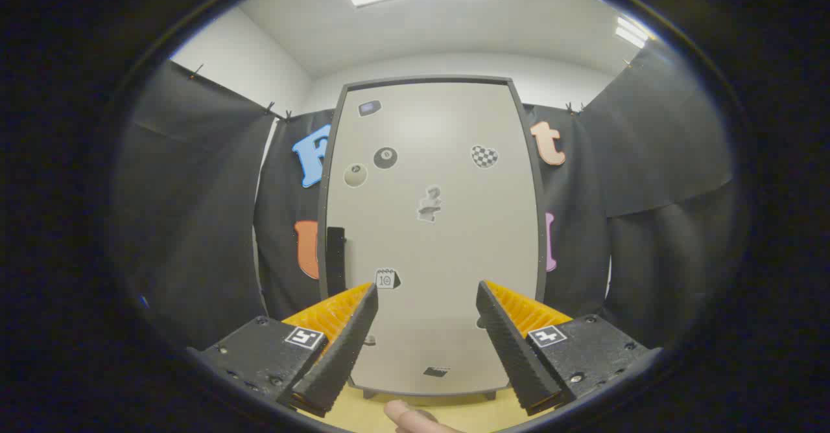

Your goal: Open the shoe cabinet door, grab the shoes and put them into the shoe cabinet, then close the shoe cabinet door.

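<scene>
A tall pale grey shoe cabinet (447, 238) with a dark frame stands upright straight ahead, its door shut. Several small stickers dot the door. A dark handle (335, 251) sits on the door's left edge, about halfway up. My gripper (428, 293) is open, its two fingers spread wide and pointing at the lower half of the door, some way short of it. Nothing lies between the fingers. A fingertip of a person's hand (405, 415) shows just below the fingers.
Black cloth walls close in on the left (194, 212) and right (661, 212) of the cabinet. The cabinet stands on short feet on a yellowish floor (454, 410). White wall and ceiling lights are above.
</scene>
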A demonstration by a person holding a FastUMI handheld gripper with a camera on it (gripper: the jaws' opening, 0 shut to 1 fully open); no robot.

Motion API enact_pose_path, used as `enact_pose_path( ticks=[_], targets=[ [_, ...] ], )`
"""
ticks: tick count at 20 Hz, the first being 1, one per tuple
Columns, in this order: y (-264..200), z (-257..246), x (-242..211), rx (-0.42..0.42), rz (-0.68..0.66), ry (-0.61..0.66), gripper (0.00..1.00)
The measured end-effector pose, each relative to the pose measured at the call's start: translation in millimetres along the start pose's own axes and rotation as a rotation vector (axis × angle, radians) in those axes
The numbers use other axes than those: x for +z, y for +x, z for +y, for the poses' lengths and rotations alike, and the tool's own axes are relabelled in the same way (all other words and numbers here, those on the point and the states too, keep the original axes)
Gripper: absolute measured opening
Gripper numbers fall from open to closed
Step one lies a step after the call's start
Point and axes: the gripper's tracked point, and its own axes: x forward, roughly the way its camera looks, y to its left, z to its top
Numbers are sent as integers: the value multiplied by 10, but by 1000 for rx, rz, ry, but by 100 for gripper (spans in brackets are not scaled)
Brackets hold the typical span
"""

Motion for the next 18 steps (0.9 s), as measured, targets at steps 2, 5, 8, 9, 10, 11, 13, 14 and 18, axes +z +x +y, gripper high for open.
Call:
enact_pose_path(
  ticks=[2, 5, 8, 9, 10, 11, 13, 14, 18],
  targets=[
    [0, 19, 6, -45, 34, 38, 100],
    [-57, 34, -44, -89, 83, 55, 99],
    [-142, -36, -44, -142, 92, 62, 99],
    [-152, -31, -44, -143, 91, 72, 99],
    [-155, -41, -39, -145, 89, 73, 99],
    [-149, -75, -27, -158, 83, 64, 99],
    [-116, -105, 6, -174, 62, 45, 99],
    [-95, -91, 5, -173, 54, 34, 99],
    [7, 69, -50, -136, 70, 17, 99]
  ],
)
